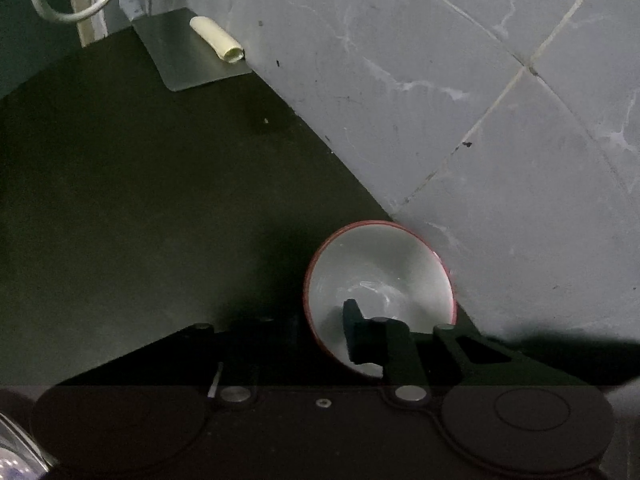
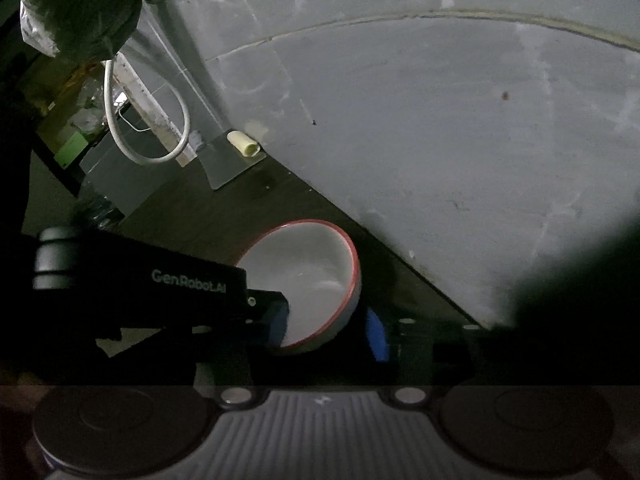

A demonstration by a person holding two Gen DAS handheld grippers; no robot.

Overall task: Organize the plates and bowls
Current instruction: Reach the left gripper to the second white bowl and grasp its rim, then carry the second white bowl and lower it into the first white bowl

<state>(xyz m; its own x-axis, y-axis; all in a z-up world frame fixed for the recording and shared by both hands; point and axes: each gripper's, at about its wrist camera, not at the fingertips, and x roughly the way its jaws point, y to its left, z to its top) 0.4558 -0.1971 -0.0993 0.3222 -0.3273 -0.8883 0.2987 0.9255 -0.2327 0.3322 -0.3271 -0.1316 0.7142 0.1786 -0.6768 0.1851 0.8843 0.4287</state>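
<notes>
A white bowl with a red rim [image 1: 380, 276] sits on a dark counter against the grey tiled wall. In the left wrist view one dark finger [image 1: 354, 332] reaches inside the bowl; the other finger is lost in shadow at the left. In the right wrist view the same bowl [image 2: 308, 276] lies between my right gripper's blue-padded fingers [image 2: 378, 334], with the left gripper's black body [image 2: 160, 284] coming in from the left over the bowl's rim. Whether either gripper clamps the bowl is too dark to tell.
A flat metal sheet [image 1: 188, 50] with a cream paper roll [image 1: 218, 40] lies at the counter's far end by the wall. A white cable loop [image 2: 140, 120] hangs beyond it. A dark bag [image 2: 84, 8] hangs at upper left.
</notes>
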